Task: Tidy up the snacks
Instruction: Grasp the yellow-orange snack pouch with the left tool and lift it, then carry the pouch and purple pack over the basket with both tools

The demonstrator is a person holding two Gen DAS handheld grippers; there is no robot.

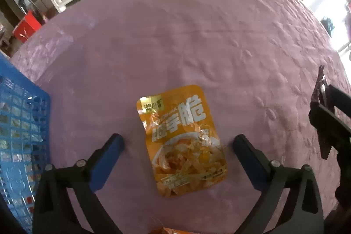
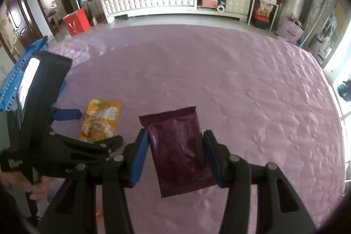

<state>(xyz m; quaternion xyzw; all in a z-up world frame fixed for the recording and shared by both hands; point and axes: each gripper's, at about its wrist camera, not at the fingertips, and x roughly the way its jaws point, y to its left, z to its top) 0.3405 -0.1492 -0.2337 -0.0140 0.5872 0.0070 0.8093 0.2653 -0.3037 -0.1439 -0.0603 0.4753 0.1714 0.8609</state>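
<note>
The surface under everything is a bed (image 1: 197,36) with a mauve quilted cover, and most of the sorting looks still to do. A blue lattice basket (image 1: 22,124) sits at nine o'clock in the left wrist view, with what seem to be packets showing through its mesh, though they are too blurred to name. The orange snack pouch (image 1: 181,139) lies flat on the cover, between the wide-spread jaws of the left gripper (image 1: 177,142), which touch nothing; no pad presses on it. In the right wrist view the right gripper (image 2: 175,146) has its jaws about half open and clamped on the two long edges of a maroon packet (image 2: 177,150), held clear above the cover. So one packet is in hand, one is about to be taken, and neither is in the basket yet. Another scrap of orange wrapper peeks in at six o'clock of the left view. Toward twelve and three o'clock the cover lies bare and wide, ample room to swing; the basket wall at nine o'clock stands near the left jaw, and the two grippers are close together.
</note>
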